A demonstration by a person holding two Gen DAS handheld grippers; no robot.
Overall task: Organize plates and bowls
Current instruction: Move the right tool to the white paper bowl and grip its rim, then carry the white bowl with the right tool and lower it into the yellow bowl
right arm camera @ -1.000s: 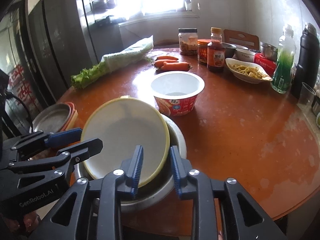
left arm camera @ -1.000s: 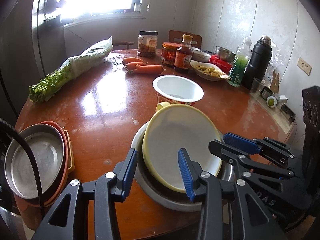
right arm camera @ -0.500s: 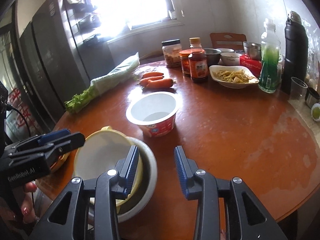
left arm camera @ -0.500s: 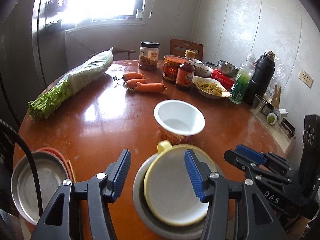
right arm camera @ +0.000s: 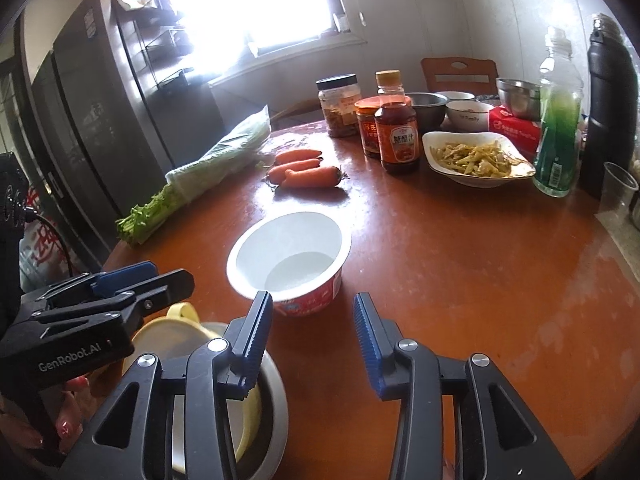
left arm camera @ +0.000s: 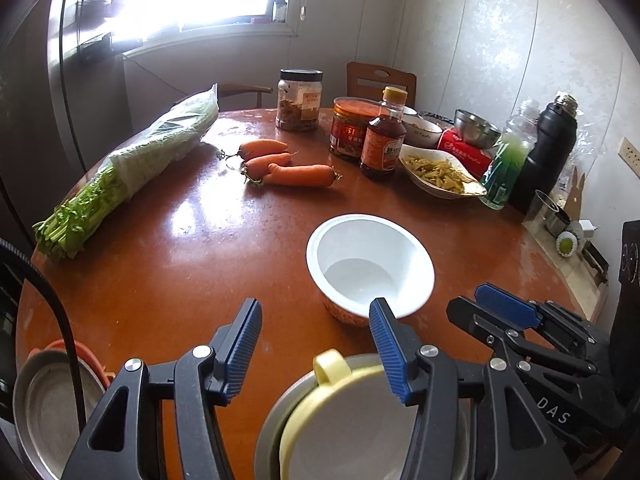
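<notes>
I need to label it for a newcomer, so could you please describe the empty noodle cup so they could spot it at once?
On the round brown table, look near its middle, on the viewer's side of the carrots. The noodle cup stands there upright and alone. It is the only paper tub, white and empty inside with a red printed wall.

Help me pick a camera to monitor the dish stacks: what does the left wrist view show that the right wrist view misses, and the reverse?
Only the left wrist view shows the metal plate stack at the table's near left edge. Only the right wrist view shows the person's fingers under the left gripper, and the dark fridge. Both show the empty instant-noodle cup, the yellow bowl nested in a grey bowl, and the carrots.
</notes>
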